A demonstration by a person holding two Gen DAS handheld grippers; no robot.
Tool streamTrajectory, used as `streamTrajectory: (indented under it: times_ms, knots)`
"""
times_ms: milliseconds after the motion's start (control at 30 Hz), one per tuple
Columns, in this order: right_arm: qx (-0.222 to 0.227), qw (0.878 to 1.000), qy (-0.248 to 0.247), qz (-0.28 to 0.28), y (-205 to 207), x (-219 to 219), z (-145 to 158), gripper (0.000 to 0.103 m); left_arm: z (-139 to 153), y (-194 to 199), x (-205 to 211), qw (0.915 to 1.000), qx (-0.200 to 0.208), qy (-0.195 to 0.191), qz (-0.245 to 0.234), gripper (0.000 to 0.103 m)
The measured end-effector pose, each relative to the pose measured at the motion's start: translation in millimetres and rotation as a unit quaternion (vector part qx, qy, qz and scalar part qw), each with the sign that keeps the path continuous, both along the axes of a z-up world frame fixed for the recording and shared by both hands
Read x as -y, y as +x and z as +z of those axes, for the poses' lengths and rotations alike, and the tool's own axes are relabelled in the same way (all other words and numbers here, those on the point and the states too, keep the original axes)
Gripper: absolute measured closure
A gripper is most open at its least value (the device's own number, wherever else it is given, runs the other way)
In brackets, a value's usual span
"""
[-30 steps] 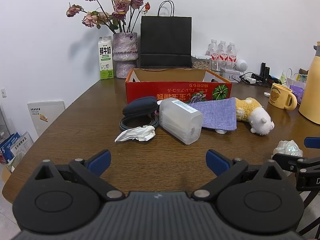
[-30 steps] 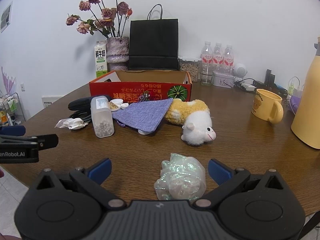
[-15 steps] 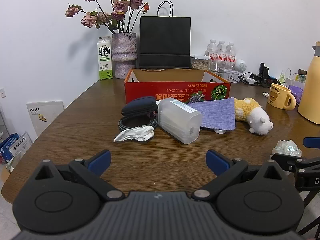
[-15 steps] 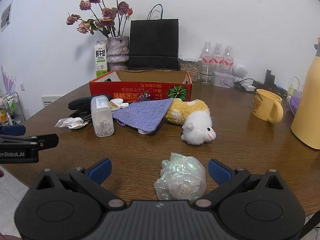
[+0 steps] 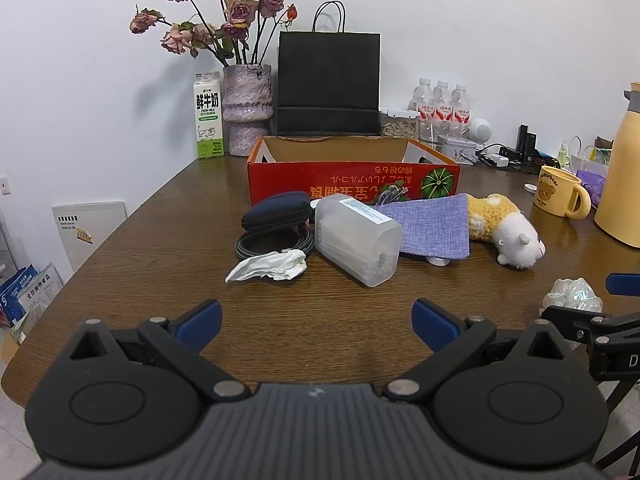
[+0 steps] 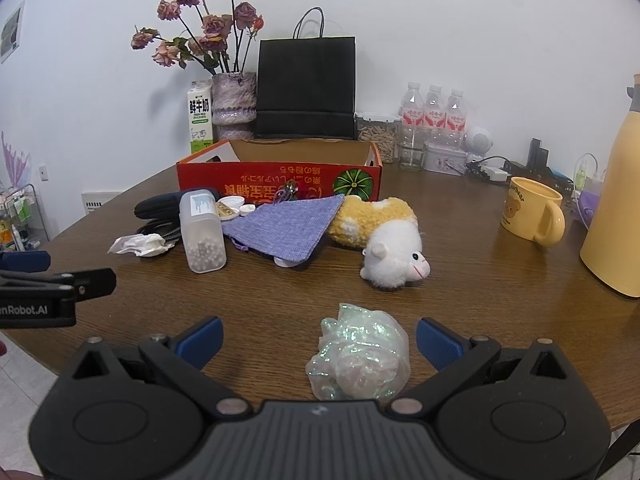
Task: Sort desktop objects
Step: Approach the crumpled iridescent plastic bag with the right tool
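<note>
Left wrist view: the left hand-held gripper (image 5: 316,322) hangs over the near edge of the wooden tabletop (image 5: 160,240) with its blue-padded fingers (image 5: 199,320) spread wide and nothing between them. Straight ahead of it lies a crumpled white tissue (image 5: 269,266), touching a coiled dark cable (image 5: 256,242) with a dark zip case (image 5: 277,212) on top. Just right of these, a translucent plastic container (image 5: 357,239) lies on its side, next to a purple cloth pouch (image 5: 430,228) that overlaps a yellow-and-white plush toy (image 5: 506,230). Beyond them stands an open red cardboard box (image 5: 352,180). Far right, part of the right hand-held gripper (image 5: 592,320) shows just beside a crinkled iridescent wrapper (image 5: 574,294).

Right wrist view: the right hand-held gripper (image 6: 319,340) also has its fingers (image 6: 439,342) spread apart, empty. The iridescent wrapper (image 6: 358,354) sits on the tabletop (image 6: 500,280) between them, closer to the right finger, touching neither. Ahead of it lies the plush toy (image 6: 384,236), and ahead to the left the purple pouch (image 6: 286,226), the container (image 6: 202,230) holding small pale beads, and the tissue (image 6: 140,245). The red box (image 6: 280,178) stands behind them. Well to the right are a yellow mug (image 6: 532,212) and a yellow jug (image 6: 616,208). At the left edge the left hand-held gripper (image 6: 52,286) pokes into view.
</note>
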State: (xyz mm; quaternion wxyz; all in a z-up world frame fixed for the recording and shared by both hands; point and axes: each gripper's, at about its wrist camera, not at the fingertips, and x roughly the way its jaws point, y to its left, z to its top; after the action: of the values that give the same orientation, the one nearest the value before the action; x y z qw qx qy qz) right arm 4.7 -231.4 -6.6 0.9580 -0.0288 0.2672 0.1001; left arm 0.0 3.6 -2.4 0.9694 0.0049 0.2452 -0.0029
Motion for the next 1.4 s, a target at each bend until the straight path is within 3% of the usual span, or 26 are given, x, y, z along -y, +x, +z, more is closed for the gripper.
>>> streamTrajectory:
  times_ms: [1400]
  knots:
    - [-0.015, 1.000, -0.006, -0.004, 2, 2, -12, 0.000, -8, 7, -2, 0.9999, -0.014, -0.008, 0.002, 0.000]
